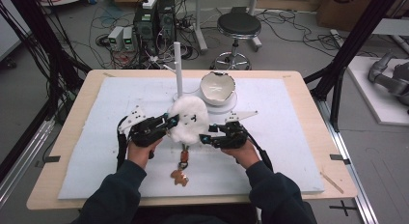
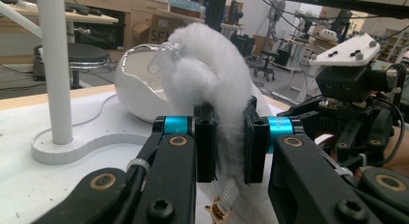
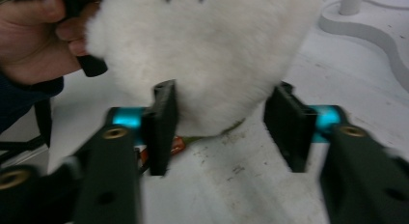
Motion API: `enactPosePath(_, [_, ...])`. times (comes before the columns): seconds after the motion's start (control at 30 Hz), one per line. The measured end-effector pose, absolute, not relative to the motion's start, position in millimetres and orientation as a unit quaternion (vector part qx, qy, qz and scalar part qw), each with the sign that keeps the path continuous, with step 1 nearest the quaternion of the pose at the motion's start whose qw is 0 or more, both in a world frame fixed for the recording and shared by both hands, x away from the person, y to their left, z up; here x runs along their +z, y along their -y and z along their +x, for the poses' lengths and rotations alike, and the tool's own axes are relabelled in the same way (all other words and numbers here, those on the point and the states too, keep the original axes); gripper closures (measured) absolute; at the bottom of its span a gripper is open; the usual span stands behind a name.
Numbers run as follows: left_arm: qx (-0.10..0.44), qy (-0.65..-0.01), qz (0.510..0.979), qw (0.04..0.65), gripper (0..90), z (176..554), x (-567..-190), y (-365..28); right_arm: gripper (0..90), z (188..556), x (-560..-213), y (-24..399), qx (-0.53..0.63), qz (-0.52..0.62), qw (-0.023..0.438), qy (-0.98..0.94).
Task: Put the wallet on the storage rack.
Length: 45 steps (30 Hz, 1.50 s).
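Fluffy white plush pouch (image 1: 189, 120) sits at the centre of the white foam mat (image 1: 289, 151), between the two grippers; a brown beaded charm (image 1: 180, 176) trails from it toward 6 o'clock. One white post on a flat white base (image 1: 178, 69) stands at 12 o'clock, just beside the pouch; one white egg-shaped bowl (image 1: 218, 88) sits at 1 o'clock, close behind it; the mat lies bare toward its 3, 9 and 6 o'clock edges. Left gripper (image 2: 225, 137), at the pouch's 9 o'clock, pinches a fold of the fur between its closed-in jaws; right gripper (image 3: 223, 130), at 4 o'clock, has its jaws spread wide, the pouch's lower edge lying just ahead of the gap, not clamped.
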<state>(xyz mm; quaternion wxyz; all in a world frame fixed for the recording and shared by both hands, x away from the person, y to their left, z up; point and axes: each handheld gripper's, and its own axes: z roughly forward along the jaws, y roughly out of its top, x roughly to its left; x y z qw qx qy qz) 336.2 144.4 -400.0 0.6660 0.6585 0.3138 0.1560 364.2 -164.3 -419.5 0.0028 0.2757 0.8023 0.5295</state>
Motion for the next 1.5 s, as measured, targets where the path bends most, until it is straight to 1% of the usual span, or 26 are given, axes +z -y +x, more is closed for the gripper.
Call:
enactPosePath(0.07, [0.159, -0.314, 0.660, 0.664, 79.2, 335.6, -400.8, -143.9, 61.4, 362.9, -417.1, 165.2, 0.535, 0.266, 0.005, -0.802])
enactPosePath(0.1, [0.157, -0.315, 0.661, 0.662, 79.2, 335.8, -401.2, -144.6, 61.4, 362.9, -417.1, 165.2, 0.535, 0.266, 0.005, -0.802])
enactPosePath(0.13, [0.155, -0.315, 0.661, 0.664, 79.1, 336.4, -402.0, -144.8, 65.8, 362.6, -415.5, 167.1, 0.540, 0.265, 0.005, -0.799])
enactPosePath(0.17, [0.151, -0.317, 0.670, 0.655, 79.0, 336.9, -404.0, -144.2, 75.5, 363.7, -412.2, 173.4, 0.553, 0.274, 0.001, -0.787])
enactPosePath(0.2, [0.151, -0.317, 0.670, 0.655, 78.8, 336.9, -404.0, -144.2, 77.1, 364.4, -411.2, 175.7, 0.558, 0.274, 0.008, -0.783])
enactPosePath(0.4, [0.113, -0.321, 0.703, 0.624, 78.0, 338.3, -414.1, -133.2, 81.6, 365.0, -404.5, 188.8, 0.573, 0.290, 0.031, -0.766])
enactPosePath(0.57, [0.100, -0.317, 0.717, 0.613, 76.0, 338.9, -416.4, -130.4, 83.1, 363.9, -400.8, 193.0, 0.577, 0.291, 0.047, -0.762])
enactPosePath(0.63, [0.095, -0.320, 0.721, 0.607, 71.8, 340.2, -417.3, -131.0, 83.8, 363.1, -399.3, 194.3, 0.573, 0.287, 0.054, -0.765])
enactPosePath(0.67, [0.091, -0.326, 0.726, 0.599, 61.0, 341.4, -417.8, -131.7, 84.3, 362.5, -398.0, 195.2, 0.575, 0.282, 0.057, -0.766])
enactPosePath(0.7, [0.089, -0.334, 0.728, 0.592, 61.0, 343.0, -418.7, -133.0, 84.3, 362.5, -398.0, 195.2, 0.575, 0.282, 0.057, -0.766])
enactPosePath(0.73, [0.100, -0.346, 0.733, 0.578, 48.2, 346.3, -420.1, -137.4, 84.7, 360.9, -395.6, 196.2, 0.574, 0.272, 0.059, -0.770])
enactPosePath(0.8, [0.103, -0.363, 0.721, 0.582, 41.5, 350.3, -419.5, -147.4, 84.7, 359.9, -394.2, 195.8, 0.573, 0.263, 0.055, -0.774])
enactPosePath(0.83, [0.103, -0.363, 0.721, 0.582, 40.0, 350.3, -419.5, -147.4, 84.7, 359.5, -394.0, 195.8, 0.572, 0.260, 0.051, -0.776])
enactPosePath(0.87, [0.106, -0.367, 0.706, 0.597, 39.1, 353.0, -415.8, -158.9, 84.7, 359.5, -394.0, 195.6, 0.573, 0.254, 0.049, -0.778])
enactPosePath(0.97, [0.106, -0.361, 0.689, 0.619, 38.9, 354.2, -409.9, -168.4, 84.7, 359.1, -393.9, 194.4, 0.570, 0.243, 0.042, -0.783])
enactPosePath(1.07, [0.102, -0.346, 0.677, 0.641, 37.0, 355.0, -404.2, -173.1, 84.6, 358.6, -393.5, 189.8, 0.575, 0.208, 0.010, -0.791])
enactPosePath(1.13, [0.083, -0.338, 0.674, 0.652, 36.5, 356.0, -405.2, -172.3, 84.5, 356.4, -392.5, 185.3, 0.573, 0.192, 0.003, -0.796])
enactPosePath(1.17, [0.075, -0.334, 0.677, 0.651, 36.5, 356.1, -405.9, -170.7, 84.5, 356.4, -392.5, 185.3, 0.573, 0.192, 0.003, -0.796])
enactPosePath(1.2, [0.060, -0.324, 0.686, 0.649, 48.6, 355.9, -407.1, -167.4, 84.2, 355.8, -392.0, 182.6, 0.571, 0.186, 0.004, -0.799])
enactPosePath(1.23, [0.057, -0.315, 0.694, 0.645, 57.9, 354.7, -407.2, -165.1, 84.1, 356.0, -392.2, 181.9, 0.571, 0.187, 0.006, -0.799])
enactPosePath(1.27, [0.074, -0.310, 0.706, 0.633, 68.4, 352.7, -406.7, -162.6, 83.7, 356.1, -392.2, 182.6, 0.570, 0.194, 0.008, -0.798])
enactPosePath(1.3, [0.078, -0.309, 0.709, 0.629, 68.4, 351.8, -406.4, -162.1, 83.7, 356.1, -392.2, 182.6, 0.570, 0.194, 0.008, -0.798])
enactPosePath(1.33, [0.070, -0.310, 0.704, 0.635, 75.3, 352.2, -406.4, -163.1, 82.1, 358.5, -392.1, 187.6, 0.576, 0.218, 0.018, -0.787])
enactPosePath(1.4, [0.082, -0.311, 0.696, 0.642, 76.5, 351.3, -404.5, -164.4, 81.0, 360.0, -392.4, 190.1, 0.585, 0.232, 0.020, -0.777])
enactPosePath(1.47, [0.101, -0.321, 0.682, 0.649, 78.4, 349.9, -402.3, -167.1, 63.0, 362.7, -393.8, 194.4, 0.589, 0.263, 0.041, -0.763])
enactPosePath(1.5, [0.101, -0.321, 0.682, 0.649, 78.6, 349.9, -402.3, -167.1, 58.4, 363.2, -395.5, 194.8, 0.587, 0.279, 0.043, -0.759])
